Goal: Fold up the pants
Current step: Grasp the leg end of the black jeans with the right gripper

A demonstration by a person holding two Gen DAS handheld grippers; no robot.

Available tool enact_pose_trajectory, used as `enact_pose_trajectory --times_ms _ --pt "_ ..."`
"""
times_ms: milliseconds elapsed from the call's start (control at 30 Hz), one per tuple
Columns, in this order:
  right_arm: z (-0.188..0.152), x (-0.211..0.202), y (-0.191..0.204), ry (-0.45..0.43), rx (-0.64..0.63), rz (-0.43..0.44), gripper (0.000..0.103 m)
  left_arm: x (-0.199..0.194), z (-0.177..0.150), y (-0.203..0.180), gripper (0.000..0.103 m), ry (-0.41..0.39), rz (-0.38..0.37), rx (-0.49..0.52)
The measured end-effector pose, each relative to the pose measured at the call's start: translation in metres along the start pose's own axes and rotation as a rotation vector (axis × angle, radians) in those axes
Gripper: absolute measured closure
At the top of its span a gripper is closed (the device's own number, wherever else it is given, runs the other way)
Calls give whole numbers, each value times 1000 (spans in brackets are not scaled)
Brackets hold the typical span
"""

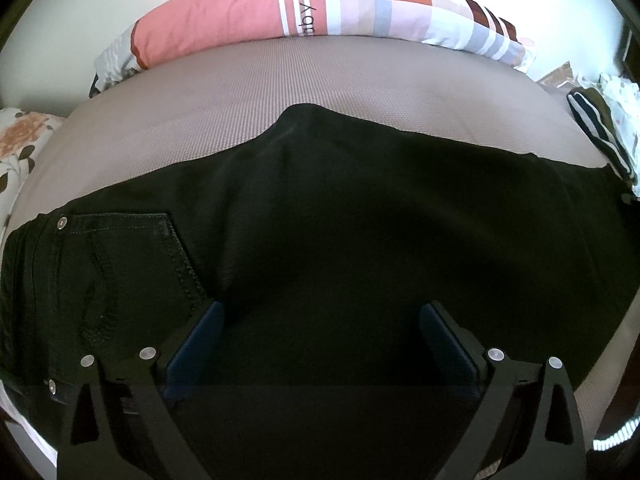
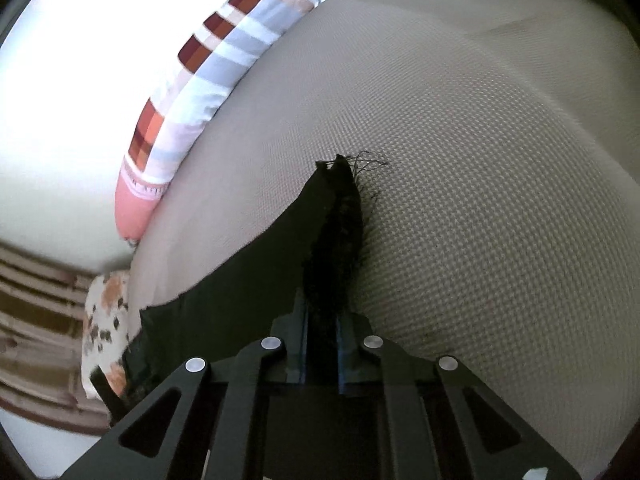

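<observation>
Black jeans (image 1: 320, 208) lie lengthwise-folded on the taupe mattress (image 1: 224, 92); crosswise folds remain. Left gripper (image 1: 320, 320) spread above them; right gripper (image 2: 322, 320) pinches the frayed hem (image 2: 340, 200) toward 12 o'clock

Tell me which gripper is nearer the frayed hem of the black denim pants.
Right. The right gripper is shut on the frayed hem of the black denim pants. The left gripper hangs open over the seat, beside the back pocket.
</observation>
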State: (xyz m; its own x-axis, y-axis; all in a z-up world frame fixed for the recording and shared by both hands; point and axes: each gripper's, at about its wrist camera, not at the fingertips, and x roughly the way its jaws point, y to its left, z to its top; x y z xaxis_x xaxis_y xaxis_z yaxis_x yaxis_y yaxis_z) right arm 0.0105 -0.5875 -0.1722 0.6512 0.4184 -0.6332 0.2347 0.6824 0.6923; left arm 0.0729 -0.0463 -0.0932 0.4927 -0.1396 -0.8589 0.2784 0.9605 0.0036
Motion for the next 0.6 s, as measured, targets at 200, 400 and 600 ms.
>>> enact_pose_trajectory --times_ms 200,400,600 --pt "-7 -3 33 -21 -9 -16 93 1 -1 -1 3 -8 0 1" --pt "-22 5 81 -3 -50 -7 93 2 -4 -1 3 -18 3 3" --pt "-32 15 117 12 -45 43 93 3 -5 -1 3 -15 1 9"
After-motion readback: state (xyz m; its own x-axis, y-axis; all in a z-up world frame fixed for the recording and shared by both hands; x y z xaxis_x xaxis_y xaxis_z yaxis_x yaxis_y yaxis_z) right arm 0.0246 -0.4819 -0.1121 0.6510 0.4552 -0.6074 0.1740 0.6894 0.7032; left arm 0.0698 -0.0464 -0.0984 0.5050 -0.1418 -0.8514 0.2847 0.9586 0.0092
